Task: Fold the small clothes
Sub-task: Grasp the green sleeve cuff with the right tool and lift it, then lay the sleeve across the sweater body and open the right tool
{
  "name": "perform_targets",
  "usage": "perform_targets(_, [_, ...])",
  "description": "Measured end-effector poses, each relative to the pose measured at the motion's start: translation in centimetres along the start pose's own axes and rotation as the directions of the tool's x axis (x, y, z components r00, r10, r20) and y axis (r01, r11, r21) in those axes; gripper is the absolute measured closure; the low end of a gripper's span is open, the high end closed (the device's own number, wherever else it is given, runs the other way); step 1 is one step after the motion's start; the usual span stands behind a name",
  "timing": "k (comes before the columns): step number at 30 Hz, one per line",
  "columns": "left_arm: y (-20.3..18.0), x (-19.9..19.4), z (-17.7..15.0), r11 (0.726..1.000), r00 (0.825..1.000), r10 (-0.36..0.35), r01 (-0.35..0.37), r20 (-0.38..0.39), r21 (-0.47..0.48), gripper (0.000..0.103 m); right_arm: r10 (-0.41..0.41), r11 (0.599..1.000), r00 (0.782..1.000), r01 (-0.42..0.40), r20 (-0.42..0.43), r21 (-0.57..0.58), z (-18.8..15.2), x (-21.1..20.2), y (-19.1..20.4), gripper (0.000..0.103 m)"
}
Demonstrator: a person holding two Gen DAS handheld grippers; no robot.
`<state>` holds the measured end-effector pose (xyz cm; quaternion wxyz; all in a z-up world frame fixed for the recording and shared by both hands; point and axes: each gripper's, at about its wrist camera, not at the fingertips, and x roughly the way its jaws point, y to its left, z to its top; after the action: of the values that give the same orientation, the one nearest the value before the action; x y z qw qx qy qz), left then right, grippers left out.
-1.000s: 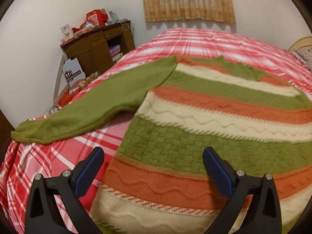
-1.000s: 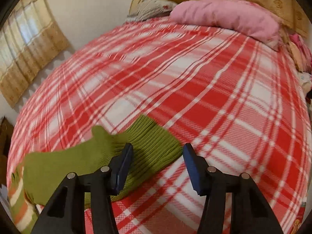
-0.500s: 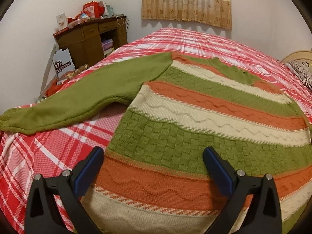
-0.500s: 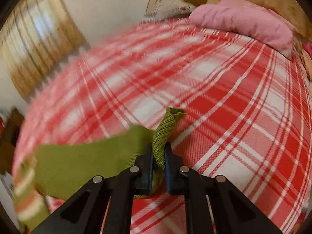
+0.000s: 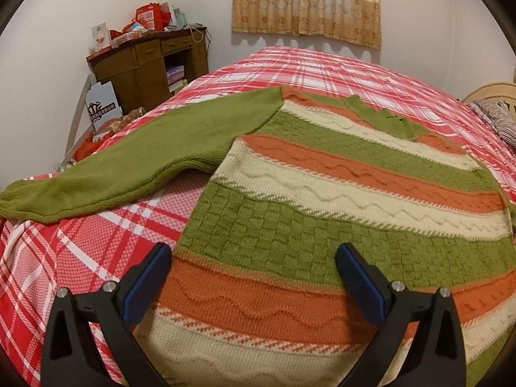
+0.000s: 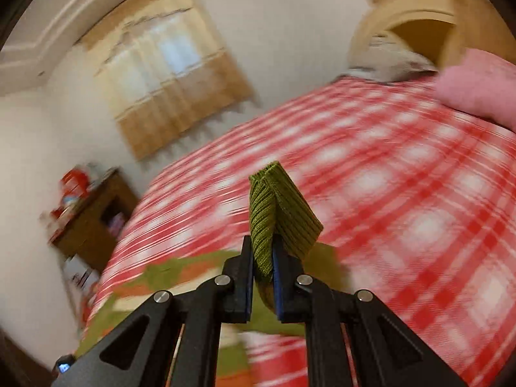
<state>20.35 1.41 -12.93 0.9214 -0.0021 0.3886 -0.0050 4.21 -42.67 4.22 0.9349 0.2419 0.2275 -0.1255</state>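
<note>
1. One striped sweater [image 5: 338,200] is lying flat on the red plaid bed cover [image 5: 80,258], its lower bands sitting directly beneath and between the fingers of the left tongs [image 5: 253,277].
2. The left tongs are hanging with jaws spread wide, pinching nothing; the sweater's side edge is running just inside the left-hand finger.
3. One plain green sleeve [image 5: 135,167] is stretching away to the left of those tongs, its end reaching the edge of the bed.
4. The right tongs [image 6: 262,271] are pinching the ribbed green cuff [image 6: 277,213] of the other sleeve, jaws having just been closing on it; the cuff is standing up beyond the fingertips, lifted off the cover.
5. Ahead of the right tongs, bare plaid cover is lying open up to one pink pillow [image 6: 480,87] at far right.
6. One wooden desk [image 5: 145,64] is standing beyond the bed's left edge, and one curtain [image 5: 306,3] is hanging on the far wall.
</note>
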Motion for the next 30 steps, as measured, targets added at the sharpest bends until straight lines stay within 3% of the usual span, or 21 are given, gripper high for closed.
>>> perform_targets(4, [0.6, -1.4, -0.1, 0.999, 1.0, 0.012, -0.011, -0.021, 0.05, 0.0, 0.115, 0.991, 0.992, -0.118, -0.054, -0.059, -1.8, 3.1, 7.0, 0.093])
perform_targets(9, [3.7, -4.2, -0.1, 0.998, 0.998, 0.043, -0.044, 0.039, 0.036, 0.0, 0.232, 0.966, 0.963, -0.245, -0.138, -0.085, -5.3, 7.0, 14.3, 0.093])
perform_targets(18, [8.6, -4.9, 0.3, 0.995, 0.996, 0.071, -0.067, 0.049, -0.077, 0.0, 0.313, 0.912, 0.9, -0.374, -0.304, -0.169, -14.0, 14.4, 26.2, 0.093])
perform_targets(25, [9.6, -4.0, 0.4, 0.993, 0.993, 0.097, -0.093, 0.059, -0.074, 0.0, 0.266, 0.895, 0.883, -0.375, -0.387, -0.242, -20.3, 19.1, 30.1, 0.093])
perform_targets(28, [9.8, -3.7, 0.4, 0.993, 0.994, 0.095, -0.091, 0.058, -0.075, 0.0, 0.278, 0.888, 0.858, -0.401, -0.431, -0.226, -22.1, 20.7, 30.5, 0.093])
perform_targets(30, [10.0, -3.4, 0.4, 0.993, 0.994, 0.097, -0.093, 0.056, -0.077, 0.0, 0.313, 0.873, 0.817, -0.448, -0.484, -0.192, -23.3, 22.2, 31.0, 0.089])
